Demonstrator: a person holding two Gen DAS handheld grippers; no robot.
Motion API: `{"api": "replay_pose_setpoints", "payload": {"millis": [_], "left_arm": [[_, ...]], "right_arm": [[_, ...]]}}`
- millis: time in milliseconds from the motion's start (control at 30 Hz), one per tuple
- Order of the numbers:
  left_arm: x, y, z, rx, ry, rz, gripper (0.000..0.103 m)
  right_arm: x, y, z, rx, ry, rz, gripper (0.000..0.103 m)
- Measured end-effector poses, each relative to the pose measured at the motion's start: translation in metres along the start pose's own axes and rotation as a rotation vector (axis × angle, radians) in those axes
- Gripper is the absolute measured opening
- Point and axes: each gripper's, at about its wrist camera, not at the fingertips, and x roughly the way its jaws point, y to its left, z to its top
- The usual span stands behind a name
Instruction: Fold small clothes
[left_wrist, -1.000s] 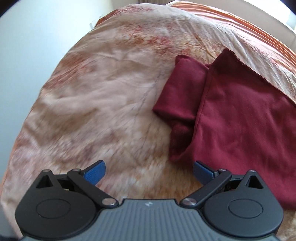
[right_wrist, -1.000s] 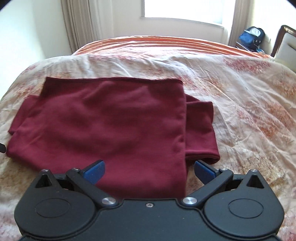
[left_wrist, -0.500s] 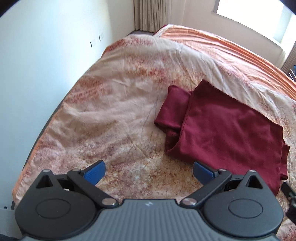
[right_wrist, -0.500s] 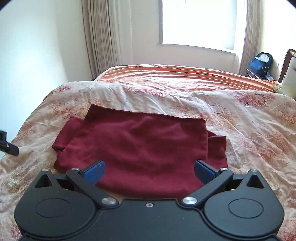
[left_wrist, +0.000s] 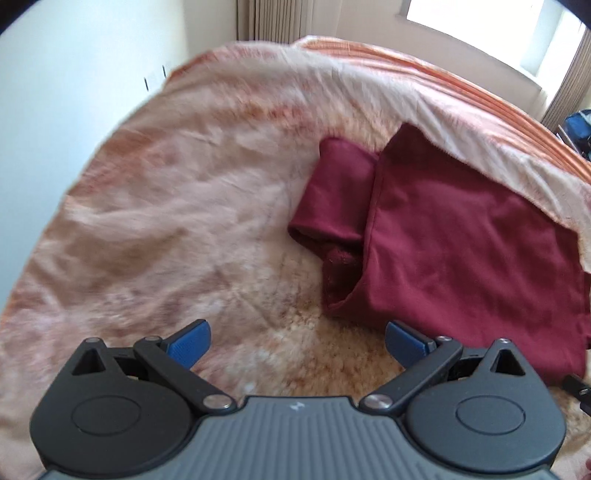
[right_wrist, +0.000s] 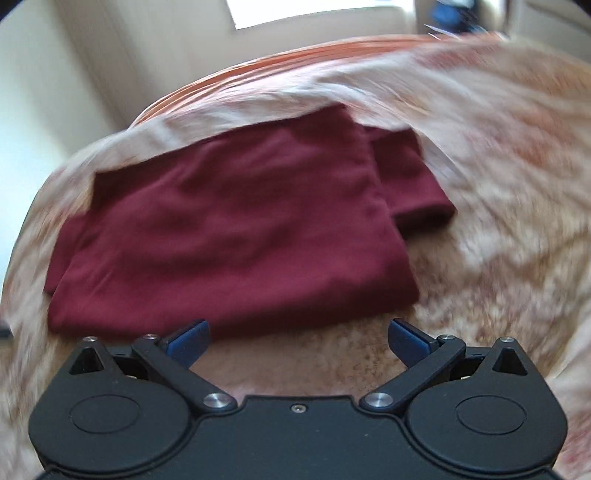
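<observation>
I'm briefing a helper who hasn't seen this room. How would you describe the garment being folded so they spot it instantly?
Look at the bed with the cream and orange floral bedspread. On it lies the dark red garment, folded flat with a sleeve poking out at each side. It is the only solid-coloured item on the patterned cover.

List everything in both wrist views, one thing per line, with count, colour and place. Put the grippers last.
garment: one, dark red, folded flat on the bedspread, a sleeve sticking out at each side.
bedspread: one, cream with orange-brown pattern, covering the bed under the garment.
orange cover: one, striped orange, far end of the bed.
curtains: pale, hanging by the window beyond the bed.
window: one, bright, in the far wall.
blue bag: one, blue, beyond the bed's far corner, in the left wrist view.
left gripper: one, black with blue fingers, open, above the bedspread beside the garment's near corner.
right gripper: one, black with blue fingers, open, at the garment's near edge.
</observation>
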Motion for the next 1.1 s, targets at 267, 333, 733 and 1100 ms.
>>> {"api": "replay_pose_setpoints", "payload": {"millis": [267, 333, 733, 1100], "left_arm": [[0.045, -0.02, 0.015, 0.044, 0.019, -0.035, 0.103], [0.049, -0.023, 0.017, 0.053, 0.018, -0.04, 0.103], [0.069, 0.003, 0.022, -0.187, 0.012, -0.201, 0.084], [0.078, 0.009, 0.024, -0.24, 0.068, -0.277, 0.012]], "right_arm": [[0.034, -0.029, 0.013, 0.157, -0.019, -0.042, 0.099], [0.036, -0.033, 0.016, 0.16, -0.026, -0.044, 0.099], [0.051, -0.054, 0.023, 0.276, -0.05, -0.053, 0.091], [0.047, -0.065, 0.019, 0.361, -0.079, -0.079, 0.037]]}}
